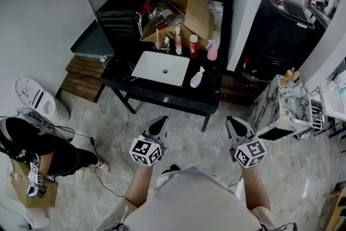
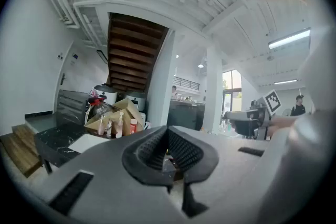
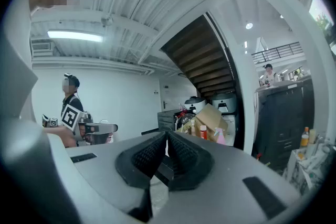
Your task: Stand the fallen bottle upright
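Left gripper (image 2: 168,132): ribbed black pads pressed together, nothing between them. Right gripper (image 3: 167,135): the same, closed and empty. Both hang level over the pale marbled floor (image 1: 184,138), well short of the black table (image 1: 205,93). On it the small white spray bottle (image 1: 197,77) lies on its side, just beside the white rectangular basin (image 1: 161,67). A pink spray bottle (image 1: 212,51) stands behind. The brown cardboard box (image 1: 192,11) holds what may be glassware. The fallen bottle can't be picked out in either gripper view.
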The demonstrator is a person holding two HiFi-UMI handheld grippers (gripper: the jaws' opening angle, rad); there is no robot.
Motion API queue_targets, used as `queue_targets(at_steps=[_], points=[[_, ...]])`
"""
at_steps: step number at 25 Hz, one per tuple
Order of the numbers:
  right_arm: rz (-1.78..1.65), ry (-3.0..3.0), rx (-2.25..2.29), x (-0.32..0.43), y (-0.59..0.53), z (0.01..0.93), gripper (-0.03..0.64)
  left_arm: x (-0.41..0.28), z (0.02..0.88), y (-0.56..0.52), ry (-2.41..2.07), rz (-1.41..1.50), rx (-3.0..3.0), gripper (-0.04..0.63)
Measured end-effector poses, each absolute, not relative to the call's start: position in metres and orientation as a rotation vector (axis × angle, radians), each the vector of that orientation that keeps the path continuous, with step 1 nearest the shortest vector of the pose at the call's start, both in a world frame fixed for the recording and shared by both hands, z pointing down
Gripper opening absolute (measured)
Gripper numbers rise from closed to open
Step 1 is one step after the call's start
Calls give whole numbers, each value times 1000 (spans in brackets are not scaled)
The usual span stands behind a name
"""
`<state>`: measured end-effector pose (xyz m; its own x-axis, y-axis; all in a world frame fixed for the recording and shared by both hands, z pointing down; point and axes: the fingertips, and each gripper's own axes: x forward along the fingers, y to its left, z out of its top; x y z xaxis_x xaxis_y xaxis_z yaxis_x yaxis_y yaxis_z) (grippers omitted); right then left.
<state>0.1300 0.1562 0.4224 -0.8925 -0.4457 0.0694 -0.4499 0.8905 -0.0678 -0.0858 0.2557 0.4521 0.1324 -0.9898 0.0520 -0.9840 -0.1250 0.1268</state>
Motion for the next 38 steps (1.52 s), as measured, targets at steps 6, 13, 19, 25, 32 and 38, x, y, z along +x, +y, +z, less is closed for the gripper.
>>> queue_targets(at_steps=[6,13,19,25,32,38], points=[[127,-3002,715,127,159,423,35,-87,453,258,-1976,-70,2267,8],[137,-2990,733,119,160,424,35,-91,456,258,-1956,-62,2265,8],[164,-2968,757,106,160,432,35,-105,462,259,-1942,-67,2262,8],[167,-2963,777,89,162,434,35,-120,467,260,-1916,-65,2272,8],[168,-2948,815,69,167,439,35,-143,472,258,-1879,-70,2295,8],[171,-2939,855,57,168,441,35,-154,475,255,-1841,-54,2321,8]])
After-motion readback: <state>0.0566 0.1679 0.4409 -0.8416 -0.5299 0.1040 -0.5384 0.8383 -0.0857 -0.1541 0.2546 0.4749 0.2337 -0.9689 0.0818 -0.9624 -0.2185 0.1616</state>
